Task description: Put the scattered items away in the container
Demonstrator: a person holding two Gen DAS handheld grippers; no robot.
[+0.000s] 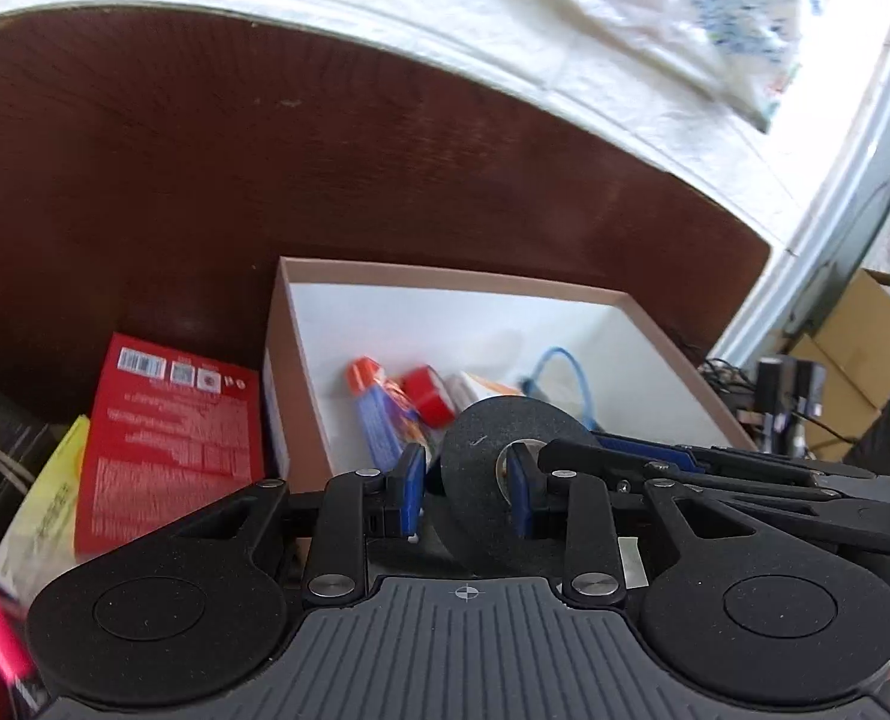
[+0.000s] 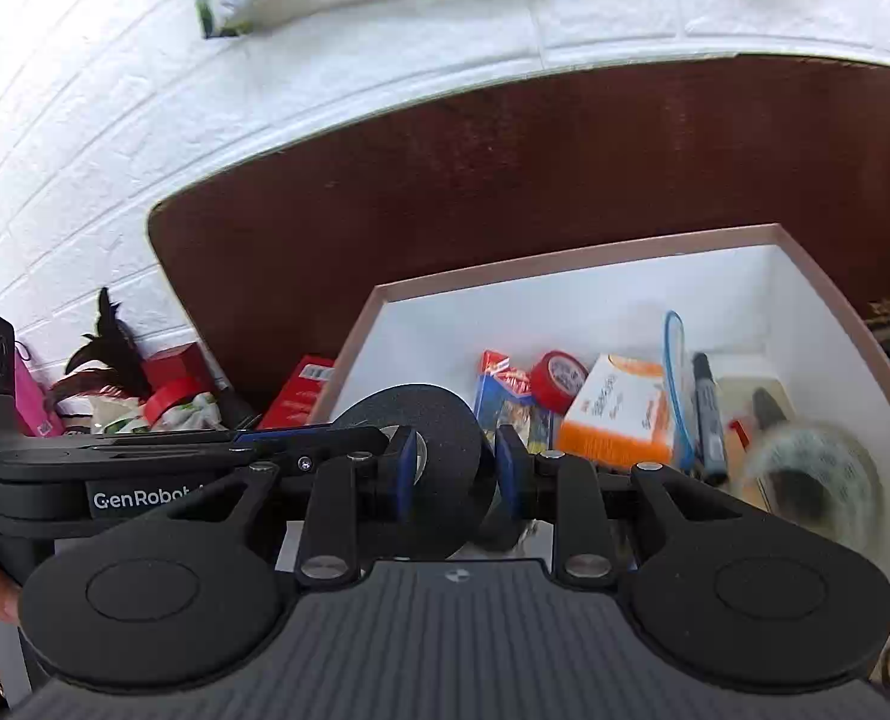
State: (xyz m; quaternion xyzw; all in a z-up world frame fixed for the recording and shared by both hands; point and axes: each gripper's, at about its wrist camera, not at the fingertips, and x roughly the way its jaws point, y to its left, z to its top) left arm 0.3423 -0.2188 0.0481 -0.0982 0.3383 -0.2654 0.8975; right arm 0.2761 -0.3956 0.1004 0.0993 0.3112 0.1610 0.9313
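Black tape roll (image 1: 493, 456) hangs over the near edge of the white box (image 1: 445, 312) on our brown desk (image 1: 265, 180), clamped on both sides by our left tool (image 1: 466, 489) and right tool (image 2: 454, 468).

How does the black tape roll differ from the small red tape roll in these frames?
The black tape roll is clamped by both grippers, the left gripper and the right gripper, near the box's front edge; the red tape roll lies loose inside the box. The black roll looks much larger, though it is nearer the cameras. The black roll is matte and dark, the red one glossy. Both are ring-shaped with an open core.
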